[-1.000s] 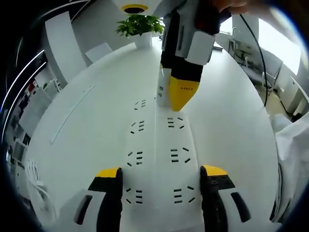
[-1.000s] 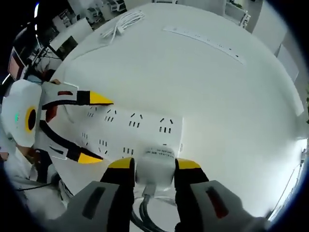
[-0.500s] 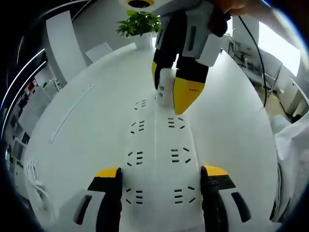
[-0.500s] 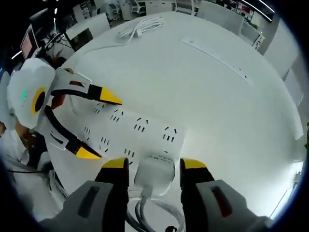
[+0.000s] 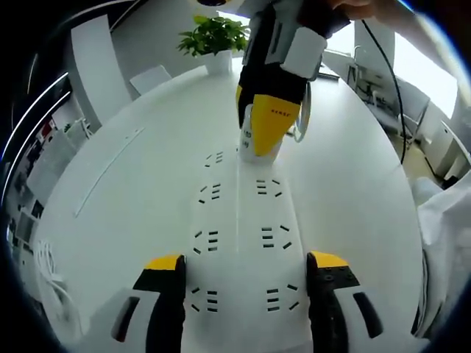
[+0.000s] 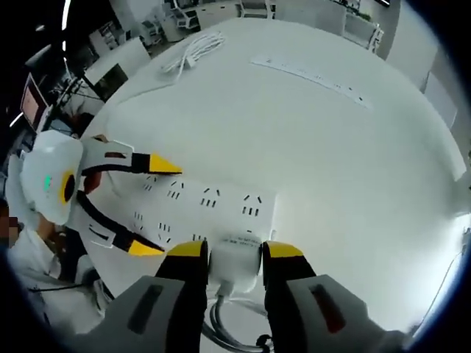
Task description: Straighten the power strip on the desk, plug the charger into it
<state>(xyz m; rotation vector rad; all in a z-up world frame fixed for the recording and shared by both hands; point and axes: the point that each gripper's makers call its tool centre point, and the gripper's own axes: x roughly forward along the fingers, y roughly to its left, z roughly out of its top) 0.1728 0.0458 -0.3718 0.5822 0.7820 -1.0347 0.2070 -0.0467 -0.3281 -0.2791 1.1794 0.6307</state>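
The right gripper [image 6: 224, 257] has its two yellow-tipped jaws closed on the white charger [image 6: 235, 259], whose cable loops back under the gripper. Half a second ago those jaws stood a little wider around the charger; now they press its sides again, and in the left gripper view the right gripper [image 5: 266, 129] has swung more upright over the far end of the power strip [image 5: 239, 243]. The charger [image 5: 250, 140] sits at the strip's last row of sockets, its lower end touching the strip's face. Whether the pins are fully home I can't tell from here.

The left gripper [image 5: 246, 276] stays spread wide, a jaw on either side of the strip's near end, bracing rather than squeezing it. The strip lies flat on the white desk [image 6: 353, 162], running straight away from the left gripper.

To my eye the straightening is done and the plugging is at its last push: the re-grip suggests seating the charger squarely.
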